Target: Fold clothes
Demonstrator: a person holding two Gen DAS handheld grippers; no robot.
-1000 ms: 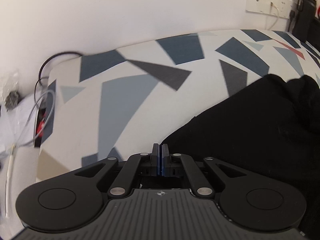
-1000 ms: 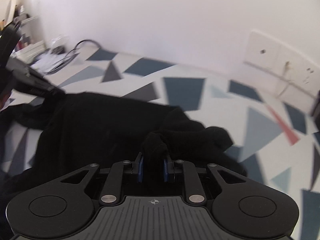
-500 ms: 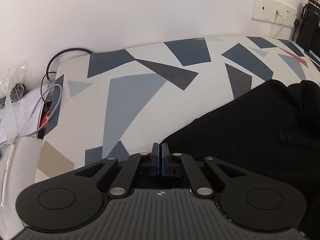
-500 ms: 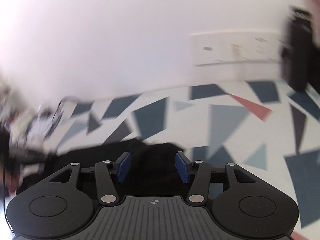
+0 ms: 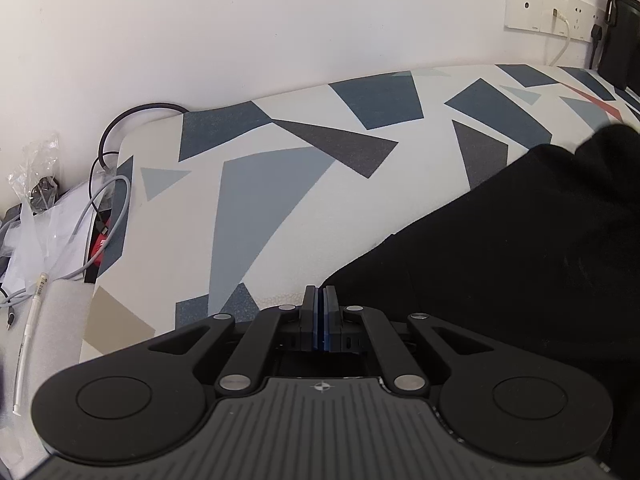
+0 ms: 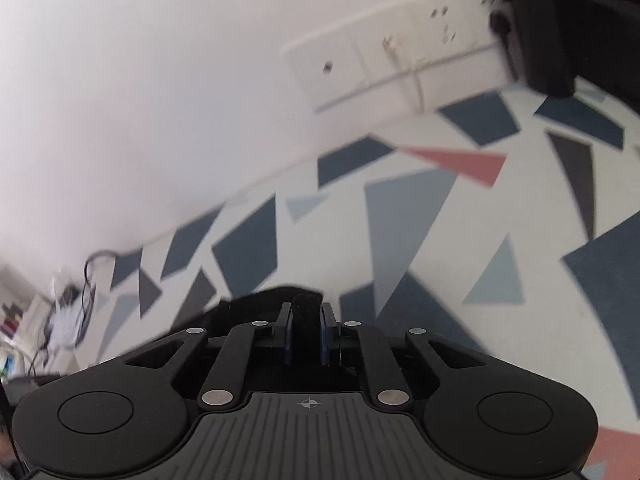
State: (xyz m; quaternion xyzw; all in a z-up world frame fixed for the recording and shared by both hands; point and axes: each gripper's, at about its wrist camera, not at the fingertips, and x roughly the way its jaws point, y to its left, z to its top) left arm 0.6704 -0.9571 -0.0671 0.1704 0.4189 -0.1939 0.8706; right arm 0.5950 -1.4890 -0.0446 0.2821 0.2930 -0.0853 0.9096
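The left gripper (image 5: 320,300) has its jaws pressed together at the near corner of the black garment (image 5: 520,248). The pads meet with no gap visible; whether a thin edge of cloth is caught between them cannot be told from this view. The garment lies spread on the surface (image 5: 256,200), which is covered in a white cloth printed with blue, grey and dark triangles. It fills the right side of the left wrist view and rises into a bunched fold toward the far right.

The right gripper (image 6: 306,330) has its jaws closing on a fold of the same black garment (image 6: 306,312), which stands up between the blue pads (image 6: 325,344) and is pressed by them. More of the cloth trails down to the left below the gripper. This view is tilted and blurred.

At the left end of the surface lie grey and black cables (image 5: 108,200), a clear plastic bag (image 5: 36,172) and a white pen (image 5: 30,340). A white socket panel (image 5: 548,12) is fixed to the wall behind, with a white cord (image 5: 562,46) plugged in. A black object (image 5: 624,36) stands beside the panel at the far right.
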